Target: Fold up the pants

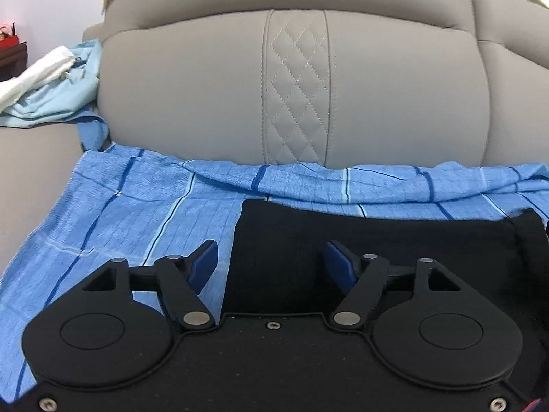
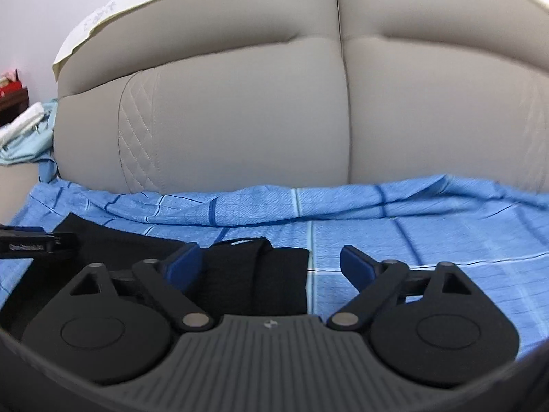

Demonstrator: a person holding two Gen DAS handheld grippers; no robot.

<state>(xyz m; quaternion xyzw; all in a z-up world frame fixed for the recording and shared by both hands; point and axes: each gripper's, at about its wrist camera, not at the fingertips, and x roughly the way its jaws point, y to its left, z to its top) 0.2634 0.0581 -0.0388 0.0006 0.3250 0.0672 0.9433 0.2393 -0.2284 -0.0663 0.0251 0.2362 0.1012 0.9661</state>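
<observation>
Black pants (image 1: 377, 240) lie folded flat on a blue checked sheet (image 1: 137, 206) spread over the sofa seat. My left gripper (image 1: 271, 261) is open just above the pants' left edge, nothing between its blue pads. In the right wrist view the pants (image 2: 240, 274) end at a straight right edge, with a waistband fold on top. My right gripper (image 2: 271, 267) is open over that right edge, empty. The left gripper's body (image 2: 34, 243) shows at the far left of the right wrist view.
The grey sofa backrest (image 1: 291, 86) rises right behind the sheet. A pile of light blue and white clothes (image 1: 51, 86) sits on the sofa arm at the left. A cream cloth (image 2: 103, 10) drapes over the backrest top.
</observation>
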